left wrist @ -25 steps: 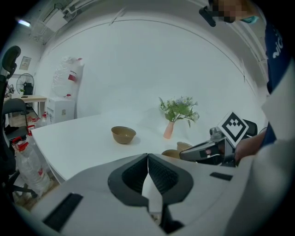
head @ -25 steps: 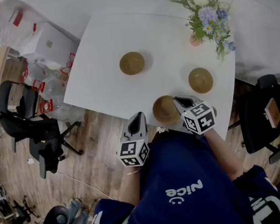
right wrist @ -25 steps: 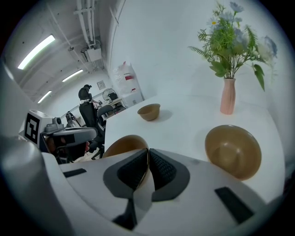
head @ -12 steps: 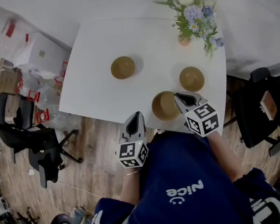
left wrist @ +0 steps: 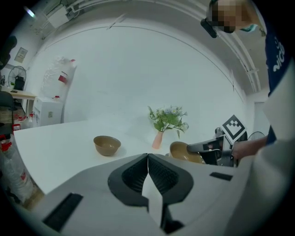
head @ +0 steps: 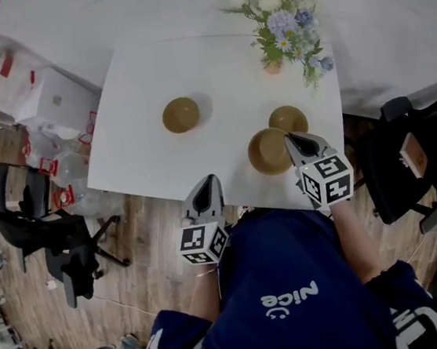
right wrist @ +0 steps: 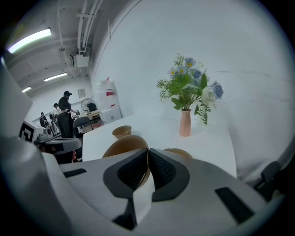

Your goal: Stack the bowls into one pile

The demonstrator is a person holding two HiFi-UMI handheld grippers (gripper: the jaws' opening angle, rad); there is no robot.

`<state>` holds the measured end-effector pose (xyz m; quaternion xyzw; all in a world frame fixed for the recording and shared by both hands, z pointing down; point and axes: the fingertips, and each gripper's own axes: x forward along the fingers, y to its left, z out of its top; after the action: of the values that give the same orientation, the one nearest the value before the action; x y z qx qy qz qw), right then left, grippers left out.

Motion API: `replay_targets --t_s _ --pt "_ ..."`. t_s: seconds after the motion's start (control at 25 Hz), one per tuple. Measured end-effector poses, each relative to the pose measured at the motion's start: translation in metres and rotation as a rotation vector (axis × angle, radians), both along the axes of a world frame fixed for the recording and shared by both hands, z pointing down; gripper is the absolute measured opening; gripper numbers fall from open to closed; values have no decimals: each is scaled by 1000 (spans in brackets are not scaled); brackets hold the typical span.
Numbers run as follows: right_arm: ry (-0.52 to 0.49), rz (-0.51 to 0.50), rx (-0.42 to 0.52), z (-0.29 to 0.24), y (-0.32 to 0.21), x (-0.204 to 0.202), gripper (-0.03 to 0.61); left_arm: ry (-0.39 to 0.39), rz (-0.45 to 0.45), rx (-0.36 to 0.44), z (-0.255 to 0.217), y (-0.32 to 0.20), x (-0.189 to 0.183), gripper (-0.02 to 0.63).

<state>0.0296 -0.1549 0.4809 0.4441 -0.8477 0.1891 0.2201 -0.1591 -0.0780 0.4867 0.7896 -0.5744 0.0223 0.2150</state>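
Observation:
Three tan bowls are in view on the white table (head: 152, 150). One bowl (head: 180, 114) sits alone at the left, also visible in the left gripper view (left wrist: 107, 145). A second bowl (head: 288, 119) rests near the vase. My right gripper (head: 292, 142) is shut on the rim of the third bowl (head: 269, 151), holding it tilted above the table just in front of the second bowl (right wrist: 179, 151); the held bowl (right wrist: 123, 145) fills the space left of the jaws. My left gripper (head: 208, 184) hangs shut and empty past the table's near edge.
A pink vase of flowers (head: 279, 28) stands at the table's far right corner. Black chairs (head: 35, 224) and boxes (head: 47, 100) sit on the floor to the left, another chair (head: 407, 162) to the right. People stand far off (right wrist: 64, 115).
My right gripper has lifted the held bowl and carried it away from the near edge toward the bowl by the vase. The left gripper rose slightly, still shut.

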Motion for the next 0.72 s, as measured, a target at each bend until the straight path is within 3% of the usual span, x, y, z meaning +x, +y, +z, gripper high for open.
replay_targets --t_s 0.36,0.72 --pt "-2 152 4 0 -25 52 35 -29 12 -6 2 -1 8 18" --pt "2 199 -41 18 -56 74 35 -42 25 -17 3 -10 16 18"
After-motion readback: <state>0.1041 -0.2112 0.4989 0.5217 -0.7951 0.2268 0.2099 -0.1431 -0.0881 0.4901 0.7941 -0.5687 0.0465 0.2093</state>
